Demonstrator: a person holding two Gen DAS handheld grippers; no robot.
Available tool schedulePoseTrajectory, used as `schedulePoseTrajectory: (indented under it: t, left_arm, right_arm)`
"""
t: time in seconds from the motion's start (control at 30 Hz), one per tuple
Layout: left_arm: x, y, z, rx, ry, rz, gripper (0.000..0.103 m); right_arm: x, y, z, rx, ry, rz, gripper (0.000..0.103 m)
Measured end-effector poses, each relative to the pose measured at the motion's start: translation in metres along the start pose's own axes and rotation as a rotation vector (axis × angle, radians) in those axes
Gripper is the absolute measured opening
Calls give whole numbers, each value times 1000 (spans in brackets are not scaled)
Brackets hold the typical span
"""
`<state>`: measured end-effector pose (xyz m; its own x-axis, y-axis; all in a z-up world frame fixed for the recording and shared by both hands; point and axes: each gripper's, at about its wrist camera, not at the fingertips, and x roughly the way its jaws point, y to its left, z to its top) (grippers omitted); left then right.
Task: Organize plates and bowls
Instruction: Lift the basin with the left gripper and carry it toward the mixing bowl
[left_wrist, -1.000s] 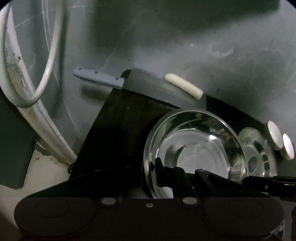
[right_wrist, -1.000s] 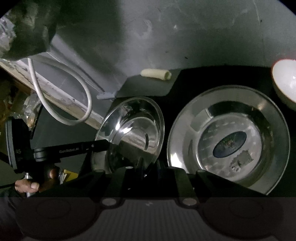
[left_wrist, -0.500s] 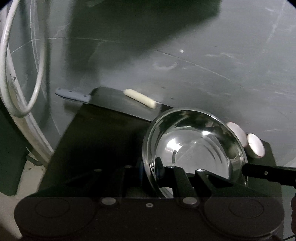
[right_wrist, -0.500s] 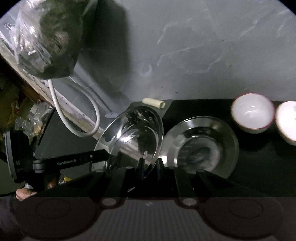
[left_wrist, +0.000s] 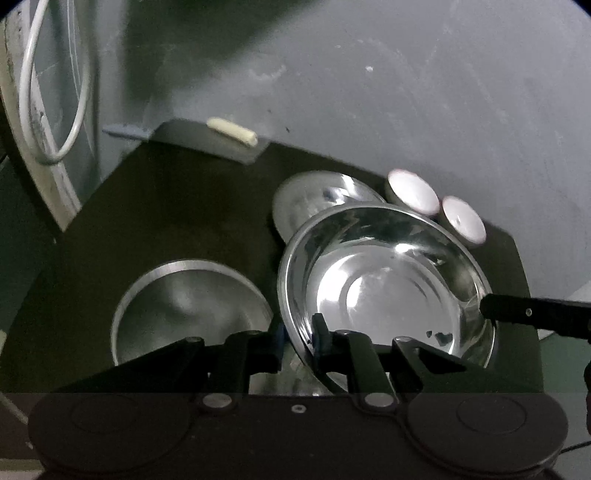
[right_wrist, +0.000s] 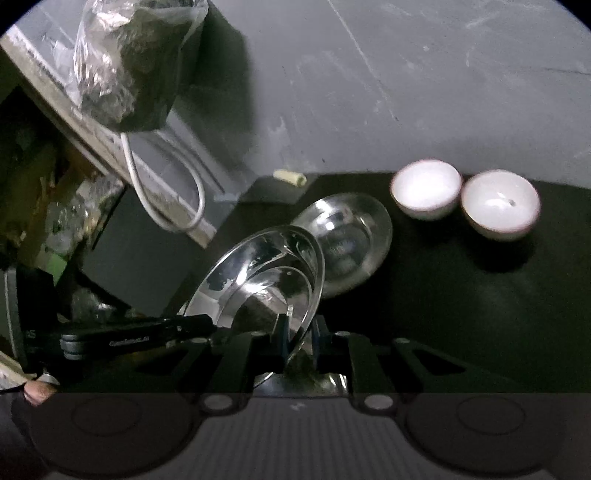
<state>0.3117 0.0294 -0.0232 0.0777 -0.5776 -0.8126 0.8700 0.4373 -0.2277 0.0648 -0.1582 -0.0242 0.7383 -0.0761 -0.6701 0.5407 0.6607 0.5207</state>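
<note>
Both grippers, L & R, pinch opposite rims of one steel plate, L jaws easing open, carrying it level above the black mat, prob. to stack on the 2nd plate behind.

A white cable is hanging in a loop against the pale frame far up and to the left of the gripper, and a crinkled clear bag holding something dark is sitting higher still on that side. Straight ahead of the gripper, at the far edge of the dark bench, a small cream cylinder is lying on a flat grey slab, with a grey-blue handle sticking out at the slab's left. Behind all this a scuffed grey wall is filling the background.
</note>
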Motion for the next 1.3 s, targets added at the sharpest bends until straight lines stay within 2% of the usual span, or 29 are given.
schedulePoseTrajectory:
  t: [0.23,0.57,1.3]
  left_arm:
    - [-1,-24,-46,-29,49,15,17]
    - [-3,-25,-76,-106,123,54,17]
    - [-5,-28,-86,-147,74,186,20]
  right_arm:
    - [-16,-18,-32,-5,66,-19,14]
    - [-17,-24,-56,-8,130,-20,14]
    - [11,-6,-42,-128,169,-34,14]
